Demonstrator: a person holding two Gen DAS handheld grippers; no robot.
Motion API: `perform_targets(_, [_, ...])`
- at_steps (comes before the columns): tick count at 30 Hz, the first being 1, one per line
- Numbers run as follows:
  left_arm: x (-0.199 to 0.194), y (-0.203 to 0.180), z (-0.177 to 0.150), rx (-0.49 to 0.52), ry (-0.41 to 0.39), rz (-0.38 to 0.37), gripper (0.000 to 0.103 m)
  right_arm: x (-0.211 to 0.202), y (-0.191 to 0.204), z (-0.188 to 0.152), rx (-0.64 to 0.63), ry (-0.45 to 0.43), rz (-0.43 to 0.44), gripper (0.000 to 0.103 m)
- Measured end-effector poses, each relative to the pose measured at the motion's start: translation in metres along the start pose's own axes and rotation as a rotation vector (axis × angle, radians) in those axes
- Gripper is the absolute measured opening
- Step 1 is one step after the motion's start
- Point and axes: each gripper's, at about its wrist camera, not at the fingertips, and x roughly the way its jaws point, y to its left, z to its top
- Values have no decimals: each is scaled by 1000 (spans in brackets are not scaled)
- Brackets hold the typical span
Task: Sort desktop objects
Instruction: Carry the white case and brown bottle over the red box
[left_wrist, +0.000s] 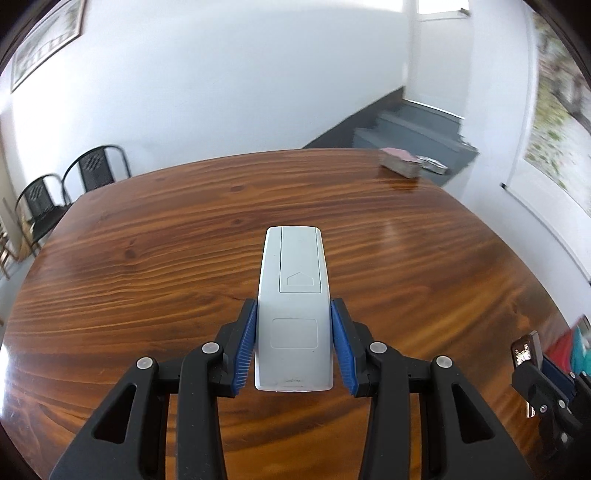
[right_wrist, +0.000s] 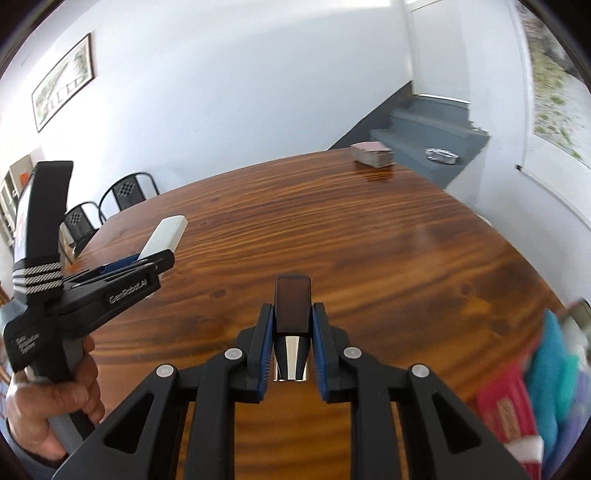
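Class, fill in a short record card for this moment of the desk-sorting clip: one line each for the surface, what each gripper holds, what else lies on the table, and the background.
surface: wooden table, glossy
left gripper: shut on white remote, seen from its back, battery cover up
right gripper: shut on dark lighter with a shiny metal end
far corner: stack of cards
near right edge: red and teal packets, blurred
background: white wall, black chairs, grey stairs
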Motion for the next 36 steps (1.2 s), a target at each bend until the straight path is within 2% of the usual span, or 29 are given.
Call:
perform_targets(7, [-16,-39,-10,77,-14,-51,42,-38,-19,-17,31,-62,-30,22])
perform_targets(14, [-34,-64,-20,123,-37,-79,42,-64,-40,-29,77,-98,-23,22])
perform_targets(21, [-48,-94,-31,170,-50,-120,42,-94,-63,-43,119,-147,-65,22])
perform_targets(27, [-61,-120,-41,203,-41,-189,42,-123,-96,-58,178,-181,-128,22])
perform_targets(36, [-87,-182,-51,272,-35,-331,42,-182,-157,-77,281,-267,-275,22])
